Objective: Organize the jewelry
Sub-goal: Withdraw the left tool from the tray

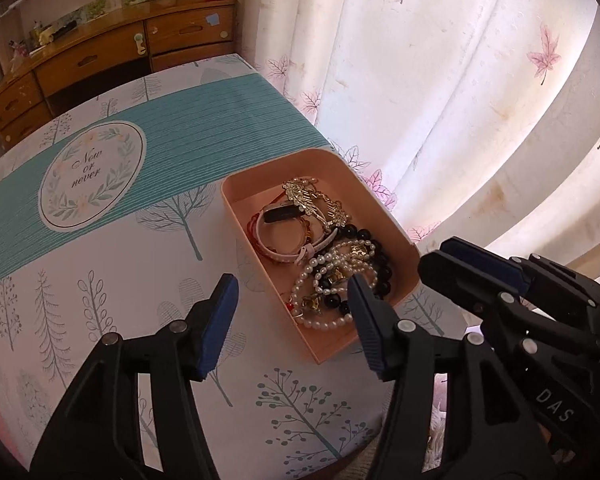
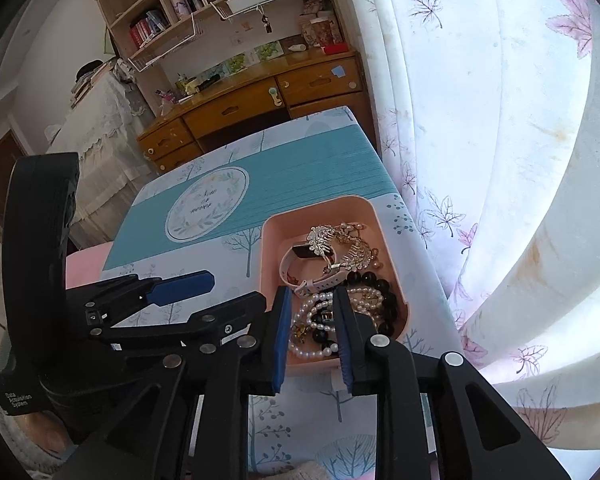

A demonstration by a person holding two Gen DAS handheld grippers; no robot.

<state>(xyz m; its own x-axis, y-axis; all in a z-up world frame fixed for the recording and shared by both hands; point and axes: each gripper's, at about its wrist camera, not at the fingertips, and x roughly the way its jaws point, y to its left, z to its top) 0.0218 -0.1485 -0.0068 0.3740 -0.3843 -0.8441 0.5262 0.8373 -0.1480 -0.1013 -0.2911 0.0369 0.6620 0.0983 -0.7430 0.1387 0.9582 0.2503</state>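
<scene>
left tongs [image 1: 290, 312] wide open, empty | right tongs [image 2: 312, 332] part-open, empty | pink tray [image 1: 236, 200] — long axis away from camera

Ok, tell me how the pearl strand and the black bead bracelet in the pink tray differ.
The pearl strand has small white beads; the black bead bracelet has much larger, glossy dark ones. The pearl strand loops several times across the near end of the pink tray; the black bead bracelet curves along the side nearer the curtain. Both lie tangled together inside the tray.
</scene>
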